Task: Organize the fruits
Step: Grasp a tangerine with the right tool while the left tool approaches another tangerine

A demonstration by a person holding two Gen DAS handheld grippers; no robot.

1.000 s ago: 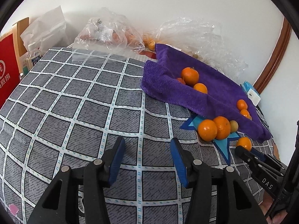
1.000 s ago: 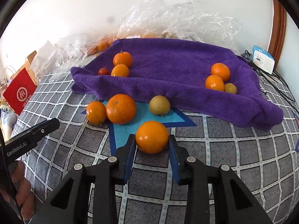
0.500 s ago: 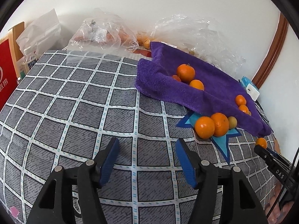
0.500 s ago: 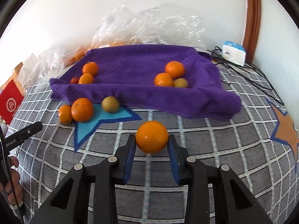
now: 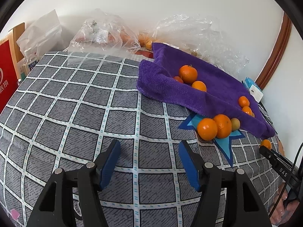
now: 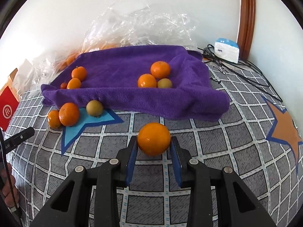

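Seven oranges (image 6: 153, 139), two yellowish-green fruits (image 6: 94, 108), one small red fruit (image 6: 63, 85), one purple towel (image 6: 121, 70), two star patches (image 6: 284, 130), two tongs (image 5: 149, 162).

A home bedroom: checked bedsheet (image 5: 79, 102), wooden door frame (image 6: 246, 19).

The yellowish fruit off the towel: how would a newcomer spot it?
Find the purple towel on the checked cloth, then the blue star at its front left edge. The yellowish fruit sits there against the towel's fold, dull yellow-green, unlike the two oranges beside it.
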